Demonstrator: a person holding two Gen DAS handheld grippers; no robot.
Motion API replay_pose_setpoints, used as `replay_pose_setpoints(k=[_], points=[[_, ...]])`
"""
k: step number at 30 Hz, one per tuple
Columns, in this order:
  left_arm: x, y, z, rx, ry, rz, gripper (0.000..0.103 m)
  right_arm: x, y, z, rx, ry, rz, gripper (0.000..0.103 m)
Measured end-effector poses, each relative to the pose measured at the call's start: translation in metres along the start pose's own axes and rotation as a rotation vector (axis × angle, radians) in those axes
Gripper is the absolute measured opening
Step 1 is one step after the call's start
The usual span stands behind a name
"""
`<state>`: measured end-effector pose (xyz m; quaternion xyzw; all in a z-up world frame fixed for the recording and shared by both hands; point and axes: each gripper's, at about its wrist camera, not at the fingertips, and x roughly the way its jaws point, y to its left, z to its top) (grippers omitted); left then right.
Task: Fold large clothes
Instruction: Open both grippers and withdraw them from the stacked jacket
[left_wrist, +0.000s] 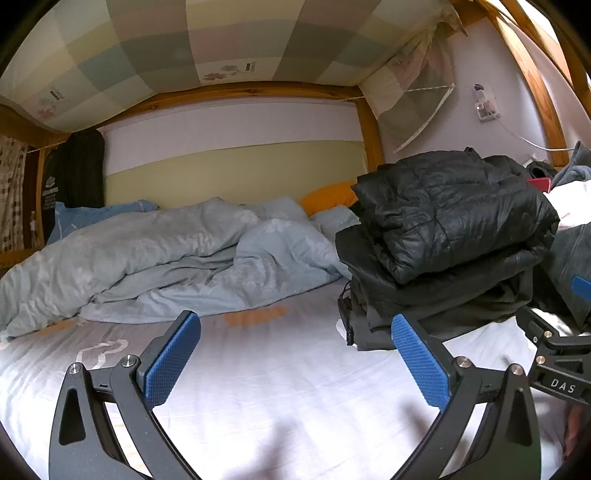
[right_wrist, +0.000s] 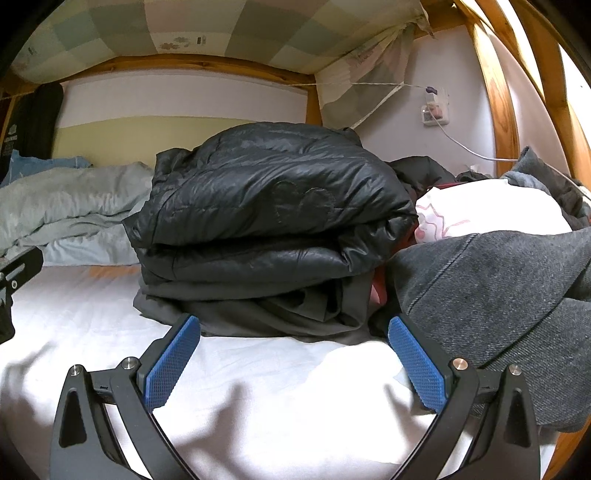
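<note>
A folded black puffer jacket (right_wrist: 273, 195) lies on top of a stack of folded dark clothes (right_wrist: 266, 306) on the white bed sheet (right_wrist: 110, 314). In the left wrist view the same jacket (left_wrist: 454, 218) and stack (left_wrist: 424, 306) sit to the right. My left gripper (left_wrist: 295, 354) hovers open over bare sheet, left of the stack. My right gripper (right_wrist: 293, 354) is open just in front of the stack, with nothing between its fingers. A grey denim garment (right_wrist: 498, 295) lies crumpled beside its right finger. The right gripper's body (left_wrist: 561, 354) shows at the left wrist view's right edge.
A rumpled light-blue duvet (left_wrist: 159, 254) fills the back left of the bed, with an orange pillow (left_wrist: 328, 195) behind it. A white pillow (right_wrist: 491, 210) lies behind the denim. Wooden bunk posts (right_wrist: 502, 122) and a wall socket with cable (right_wrist: 436, 110) stand on the right.
</note>
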<state>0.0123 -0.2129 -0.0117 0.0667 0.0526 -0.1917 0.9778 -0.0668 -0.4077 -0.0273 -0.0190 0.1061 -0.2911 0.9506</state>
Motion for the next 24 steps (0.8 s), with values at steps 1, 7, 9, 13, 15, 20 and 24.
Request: replay_pose_setpoints(k=[1, 7, 9, 13, 15, 20, 24], points=[[-0.0004, 0.0001, 0.0, 0.002, -0.001, -0.001, 0.103, 0.0005, 0.0, -0.0001, 0.002, 0.001, -0.001, 0.103], [-0.0007, 0.0001, -0.0002, 0.003, -0.001, 0.0, 0.103, 0.0003, 0.0003, 0.0, 0.003, 0.005, 0.005, 0.103], [-0.001, 0.0005, -0.0002, 0.004, -0.003, 0.0, 0.103, -0.0013, 0.0014, -0.0001, 0.005, 0.01, 0.0, 0.103], [-0.0021, -0.0006, -0.0008, 0.009, -0.006, 0.007, 0.103, -0.0016, 0.0024, 0.0, 0.004, 0.007, 0.0, 0.103], [-0.0024, -0.0013, -0.0011, 0.011, -0.007, 0.008, 0.103, -0.0022, 0.0016, -0.0001, 0.007, 0.002, 0.005, 0.103], [-0.0024, -0.0015, -0.0011, 0.008, -0.006, 0.009, 0.103, -0.0031, 0.0022, -0.0005, 0.008, 0.004, 0.005, 0.103], [-0.0026, -0.0013, -0.0012, 0.011, -0.004, 0.008, 0.103, -0.0038, 0.0035, -0.0006, 0.002, 0.006, 0.003, 0.103]])
